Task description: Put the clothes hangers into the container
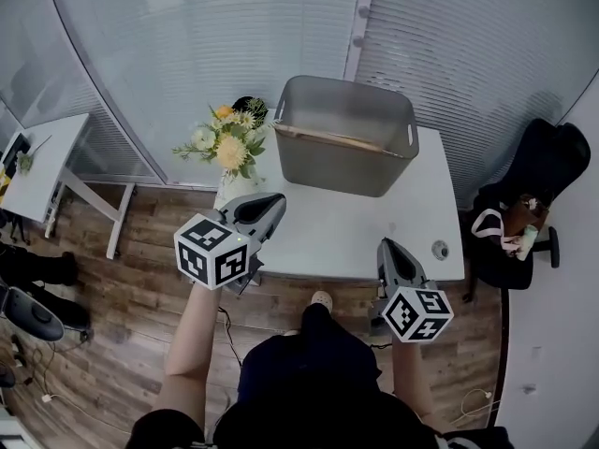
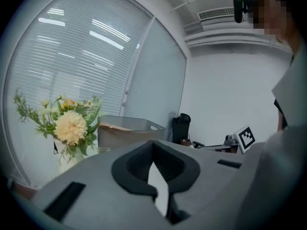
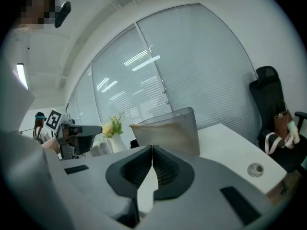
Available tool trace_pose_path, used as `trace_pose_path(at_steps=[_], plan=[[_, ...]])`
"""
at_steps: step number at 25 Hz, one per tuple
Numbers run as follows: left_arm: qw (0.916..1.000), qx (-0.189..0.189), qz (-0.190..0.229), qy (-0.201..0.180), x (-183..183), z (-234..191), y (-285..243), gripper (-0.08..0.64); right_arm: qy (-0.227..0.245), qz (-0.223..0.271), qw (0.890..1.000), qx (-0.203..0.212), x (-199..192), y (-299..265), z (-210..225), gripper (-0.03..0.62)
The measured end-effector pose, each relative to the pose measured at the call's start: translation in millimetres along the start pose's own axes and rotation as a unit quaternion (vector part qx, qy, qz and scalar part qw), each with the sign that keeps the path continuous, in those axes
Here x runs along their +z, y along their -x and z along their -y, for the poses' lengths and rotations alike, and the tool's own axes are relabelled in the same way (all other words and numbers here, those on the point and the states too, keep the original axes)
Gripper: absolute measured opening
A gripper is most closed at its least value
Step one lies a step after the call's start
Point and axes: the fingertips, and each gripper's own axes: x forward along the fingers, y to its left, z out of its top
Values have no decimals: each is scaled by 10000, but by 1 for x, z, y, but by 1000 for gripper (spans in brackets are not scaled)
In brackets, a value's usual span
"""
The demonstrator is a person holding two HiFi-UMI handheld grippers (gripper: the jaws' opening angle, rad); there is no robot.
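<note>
container (image 1: 342, 168) contents mostly hidden, perhaps hangers (image 1: 328, 137)

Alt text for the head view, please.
A person holds the left tool and right tool, both shut and empty, at a white table's near edge. Beyond stands a grey container with a wooden piece inside, yellow flowers to its left.

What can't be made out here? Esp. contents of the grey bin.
Head view: the grey plastic container shows one brown wooden strip by its near wall; that wall hides what lies below, so the hanger count is unknown.
Both gripper views: the container's wall hides its inside.
Head view: white vase, partly covered by the left gripper.
Head view: small round disc on the white table, too small to identify.
</note>
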Motion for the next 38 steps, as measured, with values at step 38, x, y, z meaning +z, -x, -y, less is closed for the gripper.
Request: trace_pose_path(at_steps=[38], plan=[[9949, 885, 428, 207, -81, 25, 22, 9, 318, -59, 9992, -227, -26, 30, 11, 28]])
